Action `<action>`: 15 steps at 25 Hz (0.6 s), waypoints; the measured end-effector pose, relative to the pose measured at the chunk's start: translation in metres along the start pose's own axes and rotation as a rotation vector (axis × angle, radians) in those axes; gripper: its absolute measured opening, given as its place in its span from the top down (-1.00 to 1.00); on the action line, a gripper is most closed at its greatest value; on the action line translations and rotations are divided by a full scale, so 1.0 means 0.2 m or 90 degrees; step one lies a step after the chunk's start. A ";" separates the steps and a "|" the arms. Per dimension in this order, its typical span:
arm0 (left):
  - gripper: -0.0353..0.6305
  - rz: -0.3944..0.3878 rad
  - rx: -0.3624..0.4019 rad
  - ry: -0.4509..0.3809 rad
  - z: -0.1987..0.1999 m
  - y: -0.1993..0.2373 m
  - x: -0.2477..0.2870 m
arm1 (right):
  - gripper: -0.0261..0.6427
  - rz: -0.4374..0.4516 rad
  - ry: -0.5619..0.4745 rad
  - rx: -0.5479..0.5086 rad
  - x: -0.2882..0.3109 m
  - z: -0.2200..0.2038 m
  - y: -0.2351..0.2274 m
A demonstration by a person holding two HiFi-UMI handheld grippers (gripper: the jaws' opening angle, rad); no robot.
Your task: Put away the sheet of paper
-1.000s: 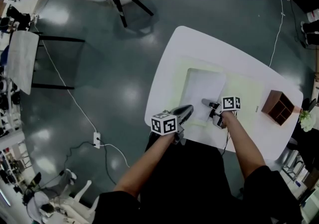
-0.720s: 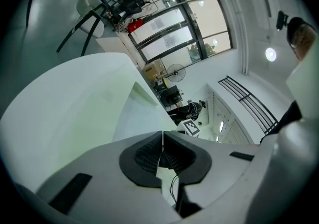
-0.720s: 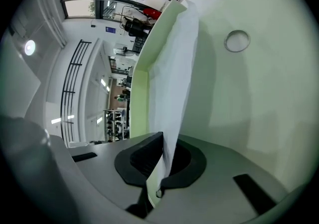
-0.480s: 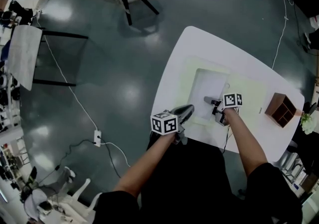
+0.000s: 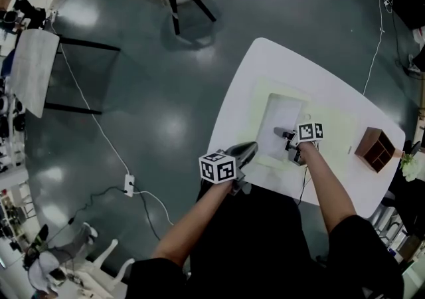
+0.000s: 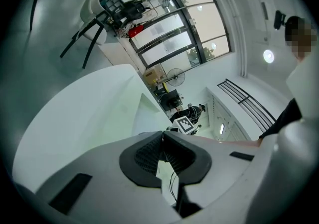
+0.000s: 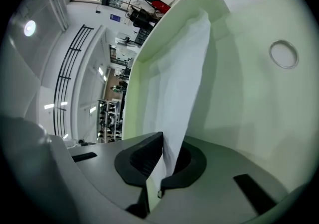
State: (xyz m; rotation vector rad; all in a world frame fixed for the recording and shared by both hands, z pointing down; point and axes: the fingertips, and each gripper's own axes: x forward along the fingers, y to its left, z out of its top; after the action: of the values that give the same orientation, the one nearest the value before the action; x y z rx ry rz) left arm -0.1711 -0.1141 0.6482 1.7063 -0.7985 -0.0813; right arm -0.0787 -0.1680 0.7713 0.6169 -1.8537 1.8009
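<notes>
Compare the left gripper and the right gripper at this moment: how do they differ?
The right gripper is clamped on the near edge of the sheet of paper; the left gripper has its jaws together with nothing between them. The right gripper is over the green mat, while the left gripper is by the near edge of the table, apart from the sheet. Both have their jaws closed and carry a marker cube.

The person wears black short sleeves (image 5: 358, 244). The left tongs (image 5: 252, 146) and right tongs (image 5: 277, 133) are grey, with black-and-white marker cubes (image 5: 219, 168).
</notes>
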 end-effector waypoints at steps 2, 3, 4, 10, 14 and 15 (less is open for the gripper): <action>0.87 0.001 0.002 -0.003 0.00 0.00 -0.03 | 0.92 -0.004 -0.004 -0.001 0.01 0.00 0.00; 0.87 0.001 0.002 -0.005 0.00 0.00 -0.04 | 0.92 -0.006 -0.007 0.002 0.01 0.01 0.00; 0.87 0.001 0.001 -0.006 0.00 0.00 -0.06 | 0.92 -0.008 -0.011 0.006 0.01 0.01 0.00; 0.87 -0.006 0.003 -0.027 0.02 -0.02 -0.18 | 0.60 -0.055 -0.049 0.012 -0.07 0.01 -0.04; 0.87 -0.017 -0.002 -0.033 0.01 -0.03 -0.24 | 0.45 -0.075 -0.108 0.011 -0.19 0.06 -0.03; 0.87 -0.021 -0.002 -0.031 0.00 -0.03 -0.26 | 0.43 -0.080 -0.125 0.009 -0.22 0.06 -0.02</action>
State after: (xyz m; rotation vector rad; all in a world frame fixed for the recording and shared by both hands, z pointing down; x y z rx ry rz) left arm -0.2076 -0.0853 0.6255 1.7203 -0.8055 -0.1472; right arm -0.0418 -0.1815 0.7472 0.9243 -1.8813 1.7252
